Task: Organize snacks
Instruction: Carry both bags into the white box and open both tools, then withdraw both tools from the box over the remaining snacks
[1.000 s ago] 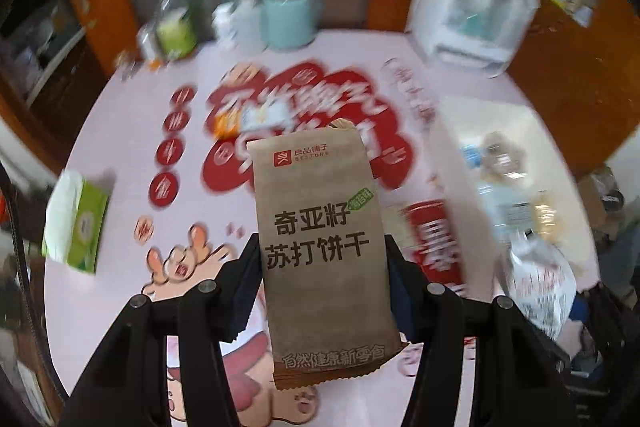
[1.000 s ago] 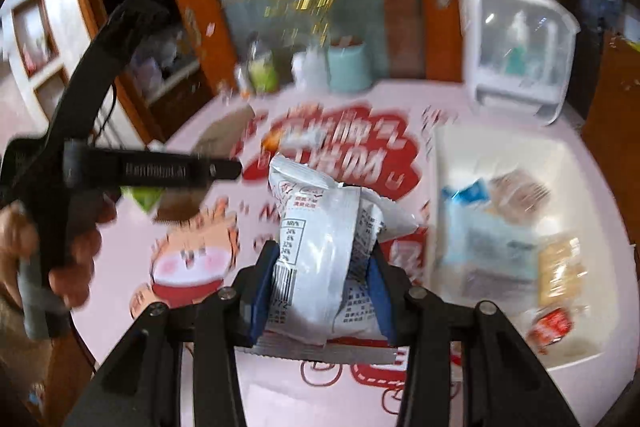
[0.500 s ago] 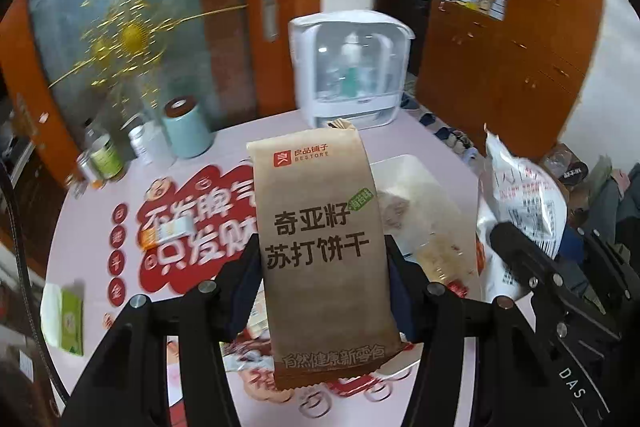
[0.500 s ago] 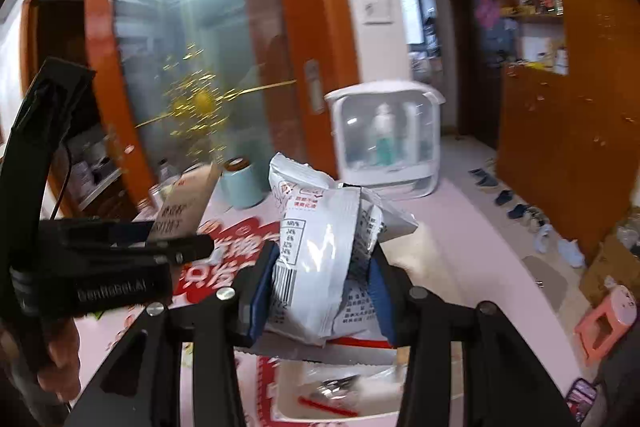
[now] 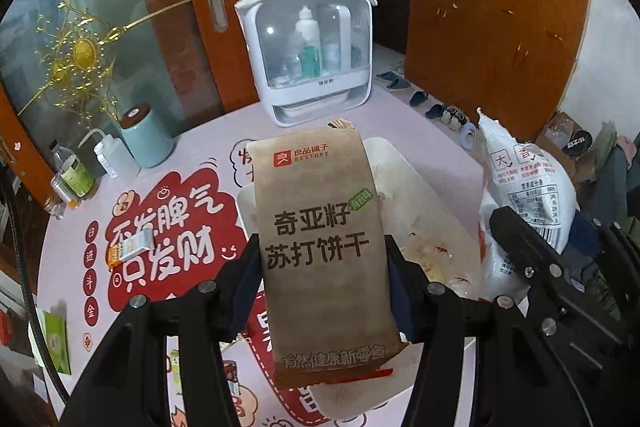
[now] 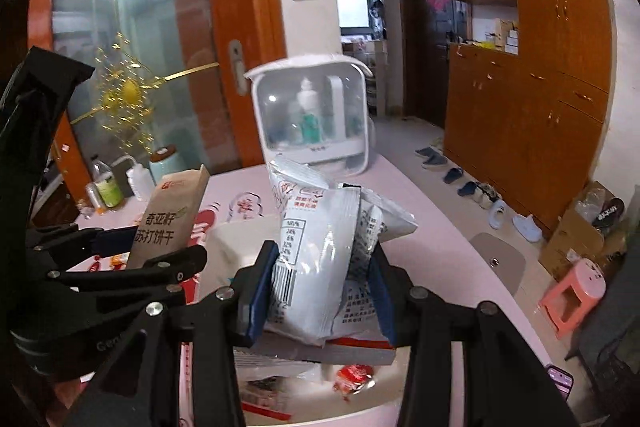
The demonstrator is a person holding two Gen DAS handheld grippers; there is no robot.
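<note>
My left gripper is shut on a brown cracker packet, held upright by its long sides. Under and behind it lies a white tray on the pink round table. My right gripper is shut on a crumpled white snack bag, above the same tray. A red wrapped snack and other packets lie in the tray. The two grippers hang side by side: the white bag shows at the right of the left wrist view, and the brown packet at the left of the right wrist view.
A white case with bottles stands at the table's far edge. At the far left are a teal canister and small bottles. A small orange-and-white packet and a green tissue pack lie on the table. A pink stool stands on the floor.
Both grippers have swung right across the table with their packets and risen a little, and now hang over the tray. The right gripper has come into the left wrist view.
</note>
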